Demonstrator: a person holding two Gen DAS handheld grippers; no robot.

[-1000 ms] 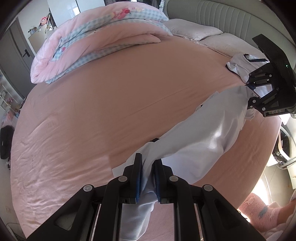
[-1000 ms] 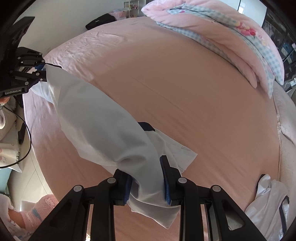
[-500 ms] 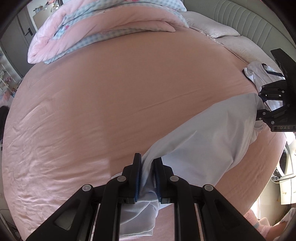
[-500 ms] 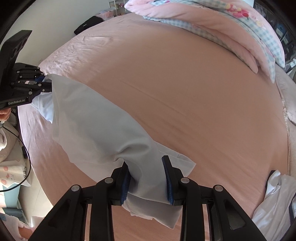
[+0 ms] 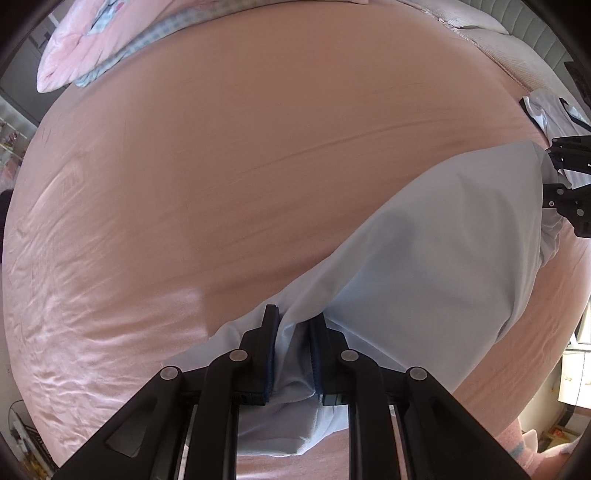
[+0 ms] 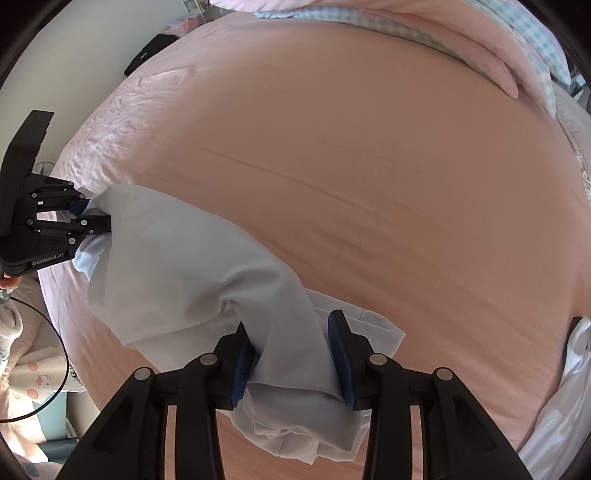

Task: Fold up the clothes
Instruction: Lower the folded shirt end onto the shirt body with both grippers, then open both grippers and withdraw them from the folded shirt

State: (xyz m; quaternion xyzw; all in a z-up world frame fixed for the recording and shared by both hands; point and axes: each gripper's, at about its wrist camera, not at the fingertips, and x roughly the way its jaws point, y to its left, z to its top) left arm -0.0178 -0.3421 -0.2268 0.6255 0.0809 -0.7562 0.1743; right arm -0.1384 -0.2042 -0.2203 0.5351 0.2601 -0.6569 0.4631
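Observation:
A pale blue garment (image 5: 436, 258) is stretched between my two grippers low over the pink bed sheet (image 5: 221, 147). My left gripper (image 5: 293, 332) is shut on one end of it. My right gripper (image 6: 291, 332) is shut on the other end, with a bunch of cloth hanging below the fingers. The garment (image 6: 177, 243) sags in the middle and seems to touch the sheet (image 6: 369, 166). Each gripper shows in the other's view: the right one at the right edge (image 5: 565, 184), the left one at the left edge (image 6: 88, 218).
A pink and blue checked quilt (image 5: 110, 48) lies folded at the far side of the bed, also in the right wrist view (image 6: 498, 48). A second white garment with dark trim (image 6: 561, 398) lies near the right gripper. A grey headboard (image 5: 535, 33) stands behind.
Both grippers have come down and forward toward the bed, still holding the garment. The cloth has spread wider and now lies lower, close to the sheet.

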